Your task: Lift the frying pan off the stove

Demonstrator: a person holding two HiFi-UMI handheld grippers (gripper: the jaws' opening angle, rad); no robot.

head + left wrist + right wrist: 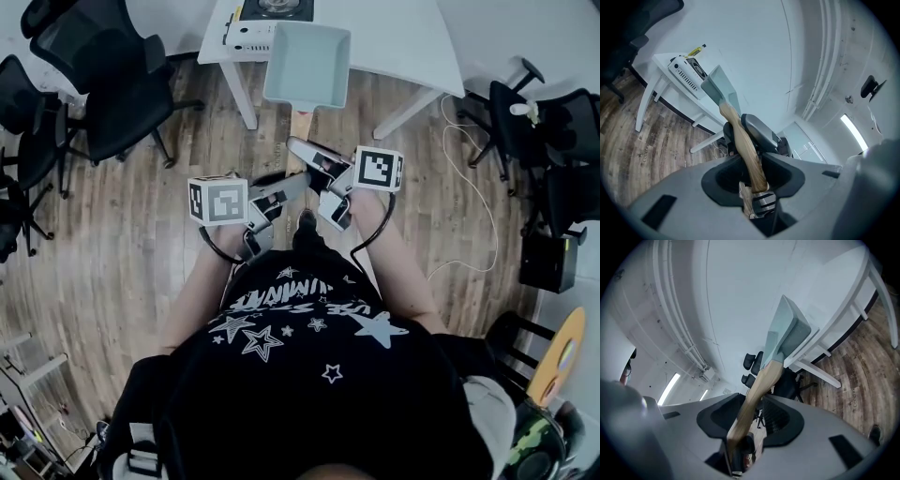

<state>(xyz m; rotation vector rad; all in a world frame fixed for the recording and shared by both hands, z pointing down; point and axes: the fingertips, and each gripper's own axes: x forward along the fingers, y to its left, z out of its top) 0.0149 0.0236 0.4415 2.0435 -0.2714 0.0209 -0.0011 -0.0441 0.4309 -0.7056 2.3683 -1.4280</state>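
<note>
The pale teal square frying pan (307, 64) hangs in the air in front of the white table, its wooden handle (300, 127) pointing back toward me. My left gripper (298, 183) is shut on the handle's near end, and my right gripper (305, 150) is shut on it from the other side, a little further along. In the left gripper view the handle (745, 145) runs up between the jaws (752, 173) to the pan (719, 86). The right gripper view shows the same handle (757, 390) clamped in its jaws (750, 420), with the pan (787, 333) tilted beyond.
A portable stove (258, 33) sits at the near edge of the white table (403, 37), also visible as the stove (686, 70) in the left gripper view. Black office chairs (103, 84) stand to the left, and more chairs (553, 141) to the right. A white cable (478, 206) trails over the wooden floor.
</note>
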